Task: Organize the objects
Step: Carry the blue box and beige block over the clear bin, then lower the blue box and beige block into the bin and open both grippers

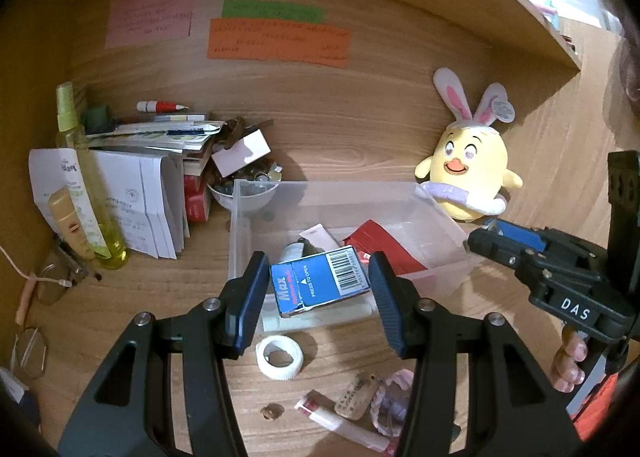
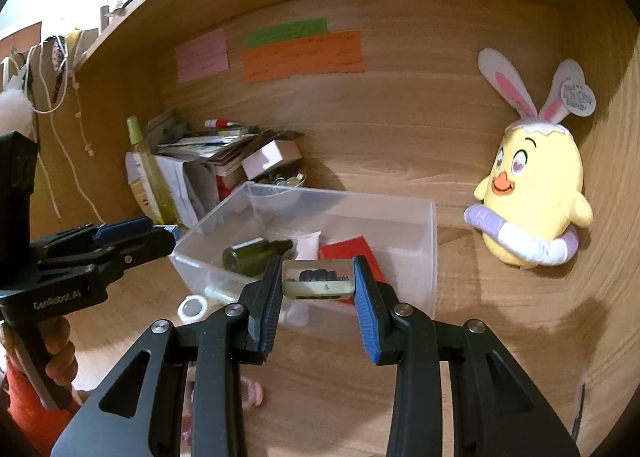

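Note:
In the left wrist view my left gripper [image 1: 319,269] is shut on a blue "Max" staples box [image 1: 316,291] with a barcode, held above the near wall of a clear plastic bin [image 1: 344,187]. My right gripper [image 2: 318,269] is shut on a small clear block [image 2: 318,284] with a dark piece inside, held over the bin's [image 2: 434,241] near edge. Inside the bin lie a dark green bottle [image 2: 252,253], a red packet [image 2: 346,249] and a white tube [image 1: 316,237]. Each gripper shows at the side of the other's view: the right gripper [image 1: 490,228], the left gripper [image 2: 174,232].
A yellow chick plush [image 1: 468,173] with bunny ears leans on the back wall to the right. On the left are stacked papers [image 1: 152,193], a yellow spray bottle [image 1: 86,181] and a bowl [image 1: 244,197] of small items. A white tape roll [image 1: 279,357], a cork tag [image 1: 356,395] and glasses [image 1: 50,285] lie on the desk.

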The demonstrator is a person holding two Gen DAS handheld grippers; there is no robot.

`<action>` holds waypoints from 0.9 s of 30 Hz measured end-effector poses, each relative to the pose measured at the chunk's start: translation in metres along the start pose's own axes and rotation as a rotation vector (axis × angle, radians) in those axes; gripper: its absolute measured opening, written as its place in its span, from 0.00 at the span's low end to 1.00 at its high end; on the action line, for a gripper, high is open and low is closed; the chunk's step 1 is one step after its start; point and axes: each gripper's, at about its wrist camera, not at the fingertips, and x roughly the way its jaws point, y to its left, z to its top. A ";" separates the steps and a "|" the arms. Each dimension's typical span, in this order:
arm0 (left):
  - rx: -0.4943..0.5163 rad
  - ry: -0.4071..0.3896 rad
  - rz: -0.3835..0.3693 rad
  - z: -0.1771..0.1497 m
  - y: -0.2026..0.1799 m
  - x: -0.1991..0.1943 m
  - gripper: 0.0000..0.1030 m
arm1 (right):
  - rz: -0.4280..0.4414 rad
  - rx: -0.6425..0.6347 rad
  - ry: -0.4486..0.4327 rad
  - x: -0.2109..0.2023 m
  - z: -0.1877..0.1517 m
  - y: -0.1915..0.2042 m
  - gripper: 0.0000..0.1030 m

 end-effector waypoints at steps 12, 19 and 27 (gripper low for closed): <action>-0.026 0.061 0.009 0.007 0.013 0.035 0.50 | -0.025 0.021 0.069 0.042 0.015 -0.014 0.30; -0.028 0.108 -0.001 0.004 0.015 0.053 0.50 | -0.029 0.036 0.148 0.069 0.004 -0.021 0.30; -0.033 0.155 -0.007 0.000 0.017 0.070 0.50 | -0.033 0.033 0.185 0.079 -0.001 -0.021 0.30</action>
